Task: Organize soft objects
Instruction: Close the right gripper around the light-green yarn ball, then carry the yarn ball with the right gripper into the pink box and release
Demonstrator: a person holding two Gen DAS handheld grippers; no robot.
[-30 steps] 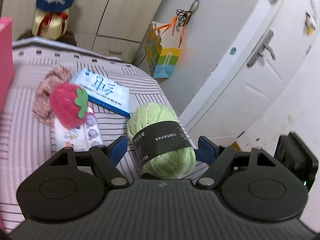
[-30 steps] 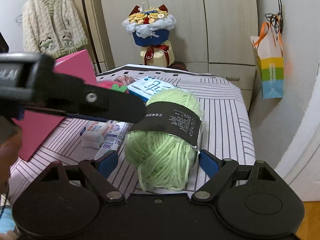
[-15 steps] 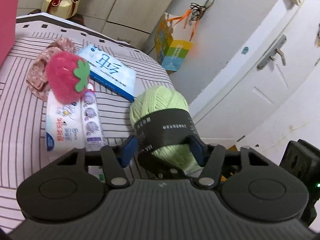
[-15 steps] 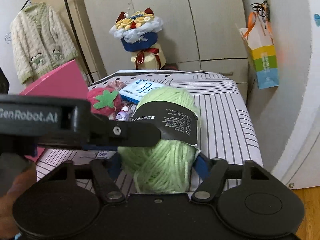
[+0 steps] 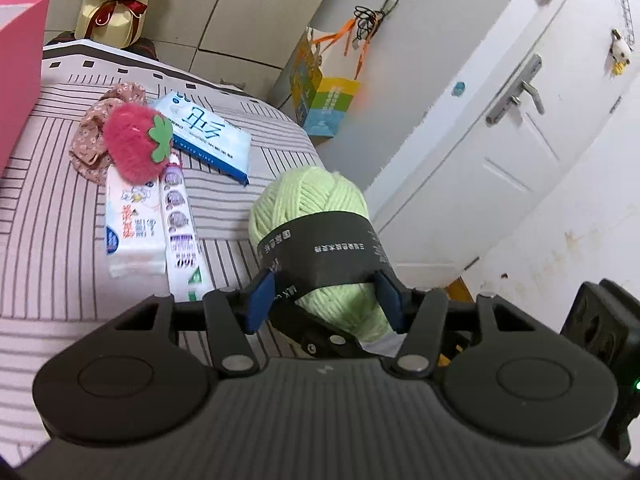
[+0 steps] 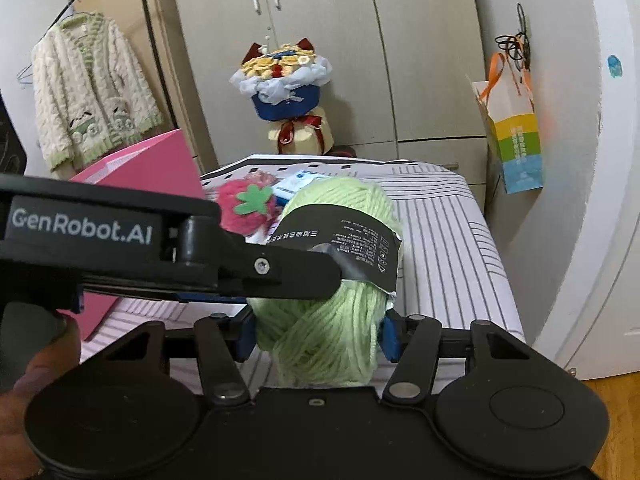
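A light green yarn ball (image 5: 308,208) with a black paper band is held above the striped bed (image 5: 48,200). My left gripper (image 5: 326,300) is shut on its banded middle. My right gripper (image 6: 316,334) is shut on its lower end, and the ball also shows in the right wrist view (image 6: 340,328). The left gripper's body crosses the right wrist view from the left. A pink strawberry plush (image 5: 136,142), a floral scrunchie (image 5: 96,120), a blue wipes pack (image 5: 204,132) and two tissue packs (image 5: 136,224) lie on the bed.
A pink box (image 5: 20,72) stands at the bed's left. A bouquet (image 6: 286,80) and wardrobe stand beyond the bed. A colourful paper bag (image 6: 516,136) hangs at the right wall by a white door (image 5: 500,140). A cardigan (image 6: 88,92) hangs far left.
Both grippers went from open around the yarn ball to shut on it. The ball has lifted off the bed and the view has pulled back and up.
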